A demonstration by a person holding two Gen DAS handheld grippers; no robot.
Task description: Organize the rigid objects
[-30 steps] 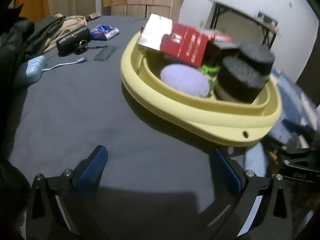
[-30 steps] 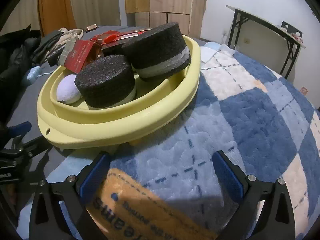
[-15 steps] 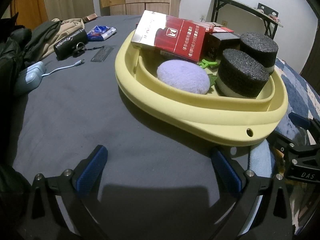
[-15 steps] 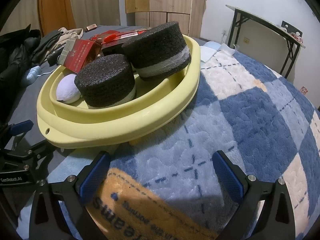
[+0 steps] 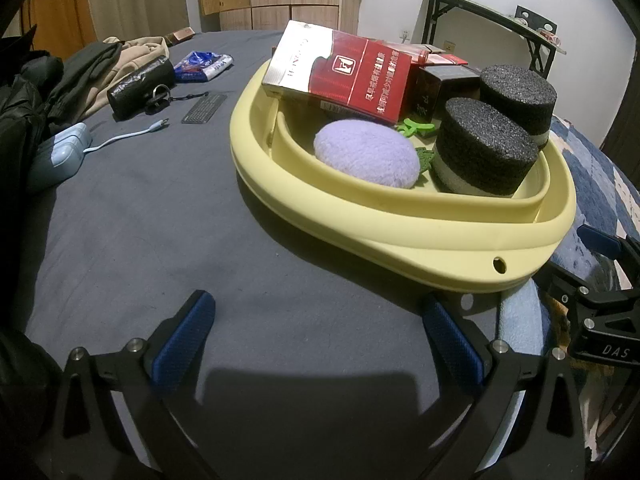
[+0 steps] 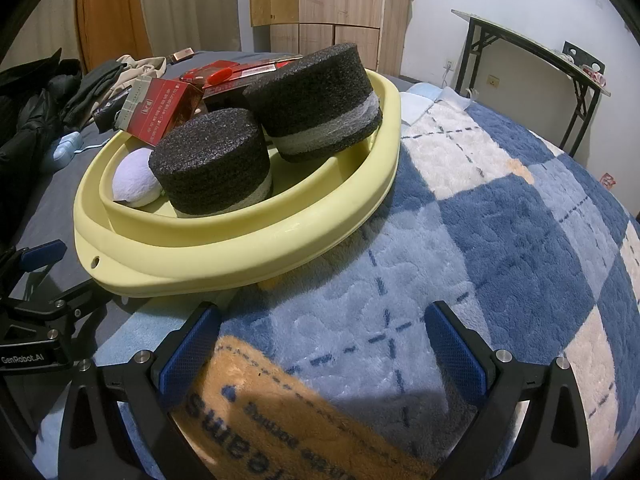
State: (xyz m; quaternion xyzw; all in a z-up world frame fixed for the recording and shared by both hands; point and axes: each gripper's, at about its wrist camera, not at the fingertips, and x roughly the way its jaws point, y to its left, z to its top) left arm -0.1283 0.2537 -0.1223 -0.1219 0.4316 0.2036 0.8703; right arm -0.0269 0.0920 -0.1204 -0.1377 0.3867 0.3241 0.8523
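Observation:
A yellow basin (image 5: 400,236) (image 6: 240,248) sits on the bed, half on the grey sheet, half on the blue blanket. It holds two black foam cylinders (image 5: 486,146) (image 6: 212,166), a lilac pad (image 5: 366,154) (image 6: 132,178), a red carton (image 5: 340,72) (image 6: 160,110), a dark box (image 5: 444,84) and green clips (image 5: 416,126). My left gripper (image 5: 316,320) hovers open over the grey sheet, short of the basin's near rim. My right gripper (image 6: 320,332) is open over the blanket, right of the basin. Both hold nothing.
On the grey sheet to the left lie a black pouch (image 5: 140,86), a small dark comb-like strip (image 5: 204,108), a blue packet (image 5: 202,66), a pale blue case with cable (image 5: 60,152) and piled clothes (image 5: 60,80). A folding table (image 6: 532,68) stands at the wall.
The left wrist view steadied from blur and the basin now reads closer and lower. The right gripper has hardly moved.

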